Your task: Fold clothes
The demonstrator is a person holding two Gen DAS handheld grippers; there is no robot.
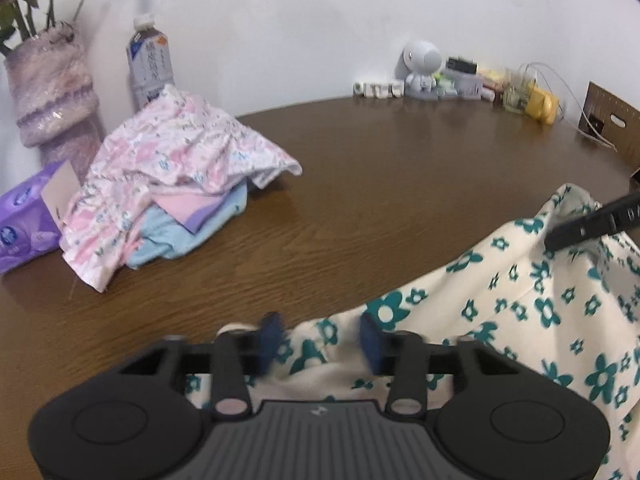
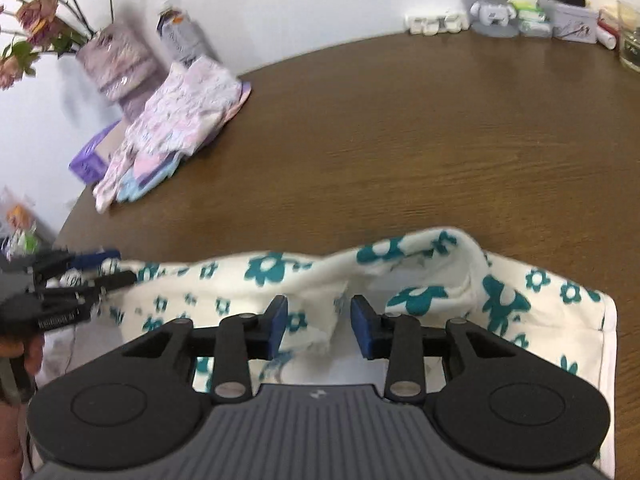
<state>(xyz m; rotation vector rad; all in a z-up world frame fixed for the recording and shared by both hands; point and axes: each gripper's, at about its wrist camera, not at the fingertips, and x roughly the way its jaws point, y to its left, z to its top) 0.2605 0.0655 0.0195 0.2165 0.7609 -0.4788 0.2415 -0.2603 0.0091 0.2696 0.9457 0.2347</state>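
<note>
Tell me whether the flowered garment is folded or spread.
Partly folded: the flowered garment has its upper edge rolled over itself, bunched and uneven, not flat on the table.

Home: laundry pile (image 1: 168, 176), flower vase (image 1: 52, 92).

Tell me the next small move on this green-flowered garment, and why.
Probably finish closing both grippers on the cloth. The garment lies bunched on the table, and a fold sits between the pads of the left gripper and right gripper, which show gaps.
</note>
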